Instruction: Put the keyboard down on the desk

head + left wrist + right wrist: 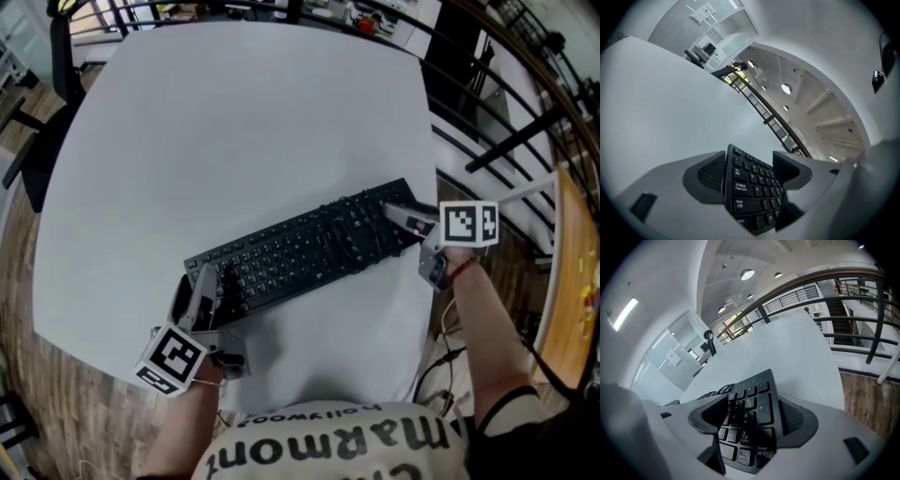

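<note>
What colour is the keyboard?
The keyboard is black, with white print on the keys; it shows best in the left gripper view.

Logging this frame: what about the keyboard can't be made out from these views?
- Whether the keyboard rests on the desk or hangs just above: head view looks steeply down, and the gripper views hide its underside.
- Its ends, head view: covered by the left gripper and right gripper.
- Key legends, head view: too small.
- Its cable, right gripper view: a loop shows, the rest behind a finger.

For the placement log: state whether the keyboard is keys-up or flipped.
Keys-up: the keyboard shows key tops in the head view, and printed legends in both gripper views.
</note>
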{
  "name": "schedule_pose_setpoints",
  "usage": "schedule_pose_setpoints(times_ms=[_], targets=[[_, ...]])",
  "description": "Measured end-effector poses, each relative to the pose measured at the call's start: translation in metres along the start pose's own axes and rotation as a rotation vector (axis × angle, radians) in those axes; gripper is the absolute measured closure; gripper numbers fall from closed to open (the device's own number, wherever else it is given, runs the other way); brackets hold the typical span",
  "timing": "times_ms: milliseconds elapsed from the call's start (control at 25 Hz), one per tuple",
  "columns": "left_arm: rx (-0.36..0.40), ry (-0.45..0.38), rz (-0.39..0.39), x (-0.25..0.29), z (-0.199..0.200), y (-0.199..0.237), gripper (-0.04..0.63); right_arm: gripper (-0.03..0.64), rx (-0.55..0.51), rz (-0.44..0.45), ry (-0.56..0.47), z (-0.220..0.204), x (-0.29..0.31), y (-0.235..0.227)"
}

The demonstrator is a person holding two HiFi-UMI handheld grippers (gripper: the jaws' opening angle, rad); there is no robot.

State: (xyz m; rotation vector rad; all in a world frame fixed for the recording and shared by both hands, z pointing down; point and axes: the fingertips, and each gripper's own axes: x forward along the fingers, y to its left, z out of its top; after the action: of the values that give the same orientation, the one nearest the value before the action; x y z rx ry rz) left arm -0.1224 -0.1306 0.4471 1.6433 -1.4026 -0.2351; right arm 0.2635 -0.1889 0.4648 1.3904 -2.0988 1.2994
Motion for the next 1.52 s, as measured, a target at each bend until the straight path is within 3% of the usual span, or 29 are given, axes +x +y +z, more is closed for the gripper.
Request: schedule_pose_setpoints(times_ms=[480,720,1040,1520], targets=[[-0.020,0.019,0.030,0.003,0.000,0.001,0.285,0.299,0.024,-0.009,0.025,-0.004,0.004,-0.006],[-0.088,0.030,0.051,0.003,0.001,0.006,0.313,0.299,0.032,-0.012,0.025,-0.004,0.005,-0.007],[-0.049,0.029,0.061,0.003,0.001,0.004,0.313,0.301,0.066,-0.006,-0.016,-0.001,0.002,-0.011],[-0.048,0.043,0.046,0.010,0.002,0.003,0.334,0.357,0.122,-0.021,-0.060,0.002,-0.001,-0.018]])
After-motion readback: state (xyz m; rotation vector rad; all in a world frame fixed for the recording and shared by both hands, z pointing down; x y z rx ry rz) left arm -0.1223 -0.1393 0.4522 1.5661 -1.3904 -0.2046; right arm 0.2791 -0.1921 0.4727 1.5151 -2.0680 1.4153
